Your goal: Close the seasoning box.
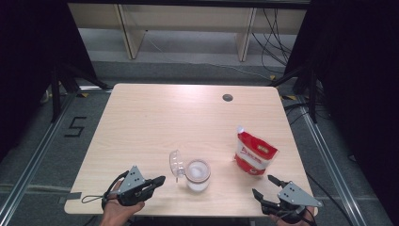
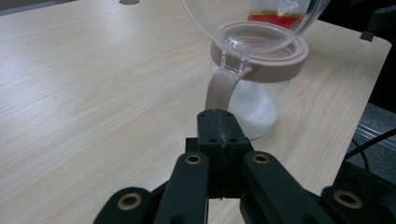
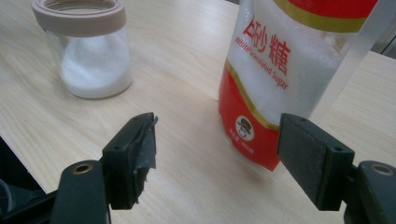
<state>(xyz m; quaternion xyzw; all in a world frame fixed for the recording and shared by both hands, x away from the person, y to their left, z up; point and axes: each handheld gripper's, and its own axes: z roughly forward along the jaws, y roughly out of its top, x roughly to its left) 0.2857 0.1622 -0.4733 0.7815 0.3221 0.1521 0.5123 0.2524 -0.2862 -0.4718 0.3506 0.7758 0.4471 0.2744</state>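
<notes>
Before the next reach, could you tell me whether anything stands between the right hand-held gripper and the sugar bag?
Nothing visible: bare table lies between the open right hand-held gripper and the sugar bag.

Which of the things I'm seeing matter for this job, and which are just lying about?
In the job:
- jar, lid flipped open, white grains inside
- sugar bag, standing right of the jar
- left gripper, shut, empty, pointing at the jar
- right gripper, open, facing the bag

Lying about:
- table's cable hole
- cables on the floor beyond the table
</notes>
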